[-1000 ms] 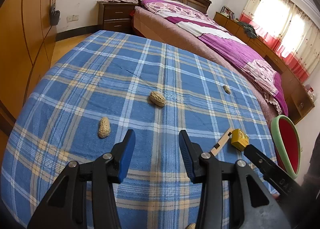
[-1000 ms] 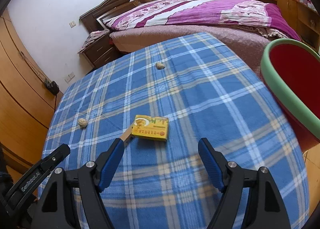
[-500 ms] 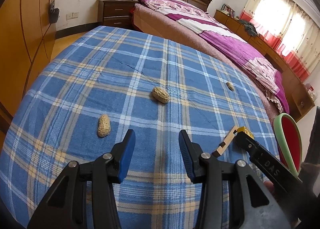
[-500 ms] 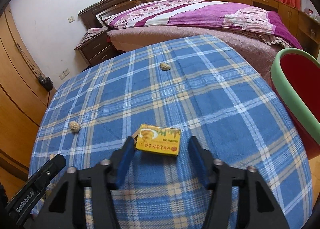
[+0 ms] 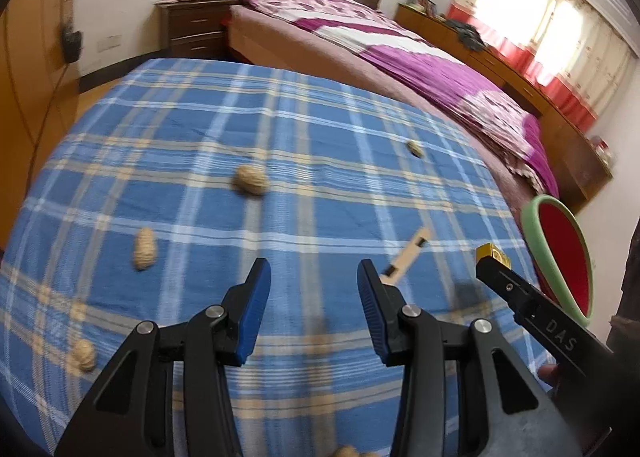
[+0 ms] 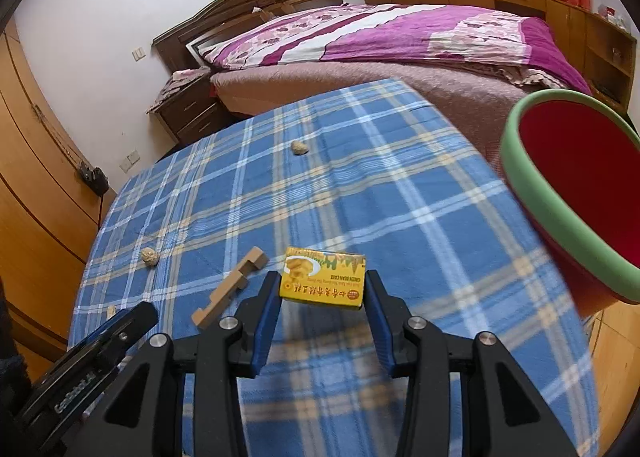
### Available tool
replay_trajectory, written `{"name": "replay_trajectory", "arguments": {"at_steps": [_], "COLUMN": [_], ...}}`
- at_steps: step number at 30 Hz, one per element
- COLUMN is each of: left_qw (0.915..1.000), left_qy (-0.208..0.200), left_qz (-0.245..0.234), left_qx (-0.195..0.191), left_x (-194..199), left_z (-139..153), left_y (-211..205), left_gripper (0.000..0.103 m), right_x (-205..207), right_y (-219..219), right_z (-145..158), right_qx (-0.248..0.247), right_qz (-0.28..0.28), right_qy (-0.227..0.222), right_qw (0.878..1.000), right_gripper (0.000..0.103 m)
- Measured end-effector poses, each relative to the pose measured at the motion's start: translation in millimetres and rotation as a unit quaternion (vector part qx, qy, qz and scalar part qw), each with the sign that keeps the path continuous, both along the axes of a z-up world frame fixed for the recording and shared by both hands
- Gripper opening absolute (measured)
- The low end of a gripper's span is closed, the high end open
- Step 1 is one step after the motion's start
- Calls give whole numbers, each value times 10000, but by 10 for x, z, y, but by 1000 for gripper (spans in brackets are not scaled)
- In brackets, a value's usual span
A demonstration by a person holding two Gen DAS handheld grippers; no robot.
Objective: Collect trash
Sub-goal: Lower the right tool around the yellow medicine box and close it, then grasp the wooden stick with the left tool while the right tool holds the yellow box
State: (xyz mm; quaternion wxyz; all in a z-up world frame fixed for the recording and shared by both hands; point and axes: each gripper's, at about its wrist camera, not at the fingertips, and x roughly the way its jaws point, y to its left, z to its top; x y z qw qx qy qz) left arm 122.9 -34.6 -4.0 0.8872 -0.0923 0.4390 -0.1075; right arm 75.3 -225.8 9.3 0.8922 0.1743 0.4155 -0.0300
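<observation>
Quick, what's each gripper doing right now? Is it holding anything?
Left gripper: open, nothing between its jaws.
Right gripper: jaws have just closed on the yellow box, lifted off the checked cloth.

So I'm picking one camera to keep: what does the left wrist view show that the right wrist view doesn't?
Left wrist only: whole peanuts near the empty left hand-held gripper.
Right wrist only: the yellow box's printed face clamped in the right hand-held gripper, its jaws having just closed.
Both: plaid cloth, wooden piece, red basin.

Blue plaid table (image 5: 320,105) bearing peanuts (image 5: 251,180) and a wooden piece (image 6: 230,287)
</observation>
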Motion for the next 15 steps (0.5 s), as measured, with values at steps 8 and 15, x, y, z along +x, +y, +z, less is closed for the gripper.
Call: {"name": "replay_trajectory", "arguments": {"at_steps": [8,15], "left_qw": [9974,9925], "left_qy": [13,14], "left_qz": [-650,-998], "left_qx": [323,700], "left_x": [55,154], "left_z": [-9,-65], "left_y": [-401,-643], "left_gripper": [45,45], "right_x": [-204,-344], "right_y": [-256,-423], "right_z": [49,49], "right_qx": [88,217], "right_qz": [-237,-350], "right_qy": [-55,-95], "right_qw": [9997,9991], "right_gripper": [45,45]}}
